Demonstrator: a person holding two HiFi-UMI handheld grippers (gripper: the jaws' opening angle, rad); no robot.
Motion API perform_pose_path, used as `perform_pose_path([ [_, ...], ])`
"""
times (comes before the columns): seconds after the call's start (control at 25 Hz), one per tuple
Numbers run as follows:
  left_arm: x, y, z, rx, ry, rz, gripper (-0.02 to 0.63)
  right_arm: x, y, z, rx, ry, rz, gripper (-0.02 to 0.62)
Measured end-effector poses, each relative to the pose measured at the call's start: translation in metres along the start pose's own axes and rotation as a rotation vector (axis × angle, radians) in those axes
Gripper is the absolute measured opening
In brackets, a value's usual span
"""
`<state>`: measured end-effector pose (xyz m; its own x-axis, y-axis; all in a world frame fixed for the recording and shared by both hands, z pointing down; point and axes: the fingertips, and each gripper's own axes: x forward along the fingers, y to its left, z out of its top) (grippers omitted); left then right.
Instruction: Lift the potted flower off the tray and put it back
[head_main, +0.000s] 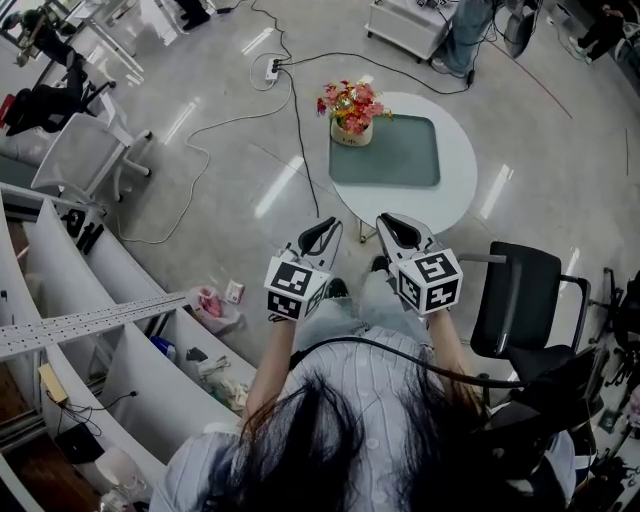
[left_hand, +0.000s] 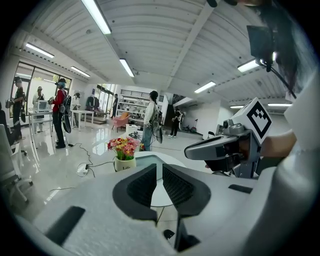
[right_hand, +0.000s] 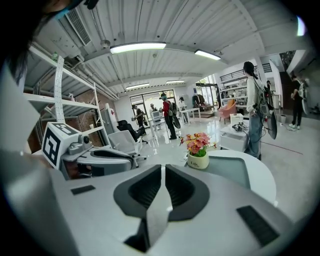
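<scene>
Potted flower (head_main: 351, 113): on a corner of the tray (head_main: 400, 155), round tabletop (head_main: 462, 170), untouched. Left tool (head_main: 320, 238), right tool (head_main: 398, 233): I hold both closed and empty, side by side, well short of it (poised for a two-sided approach, I judge).

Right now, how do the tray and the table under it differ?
The tray is a grey-green rounded rectangle; the table is white and round. The tray is smaller, lying within the table top. The potted flower stands on the tray, at one corner, not on the table. Both are flat.
</scene>
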<state>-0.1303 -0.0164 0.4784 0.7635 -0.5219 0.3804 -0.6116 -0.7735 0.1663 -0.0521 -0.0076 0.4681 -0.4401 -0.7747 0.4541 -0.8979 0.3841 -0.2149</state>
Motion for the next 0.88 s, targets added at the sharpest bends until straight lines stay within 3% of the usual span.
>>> perform_pose_path([
  [0.32,0.023,0.018,0.011,-0.016,-0.003,0.040,0.031,0.026,-0.027,0.016,-0.013,0.012,0.036,0.043],
  [0.88,0.102,0.043,0.021,-0.141,0.003,0.122,0.031,0.086,-0.105,0.027,-0.083,0.113,0.142,0.043],
])
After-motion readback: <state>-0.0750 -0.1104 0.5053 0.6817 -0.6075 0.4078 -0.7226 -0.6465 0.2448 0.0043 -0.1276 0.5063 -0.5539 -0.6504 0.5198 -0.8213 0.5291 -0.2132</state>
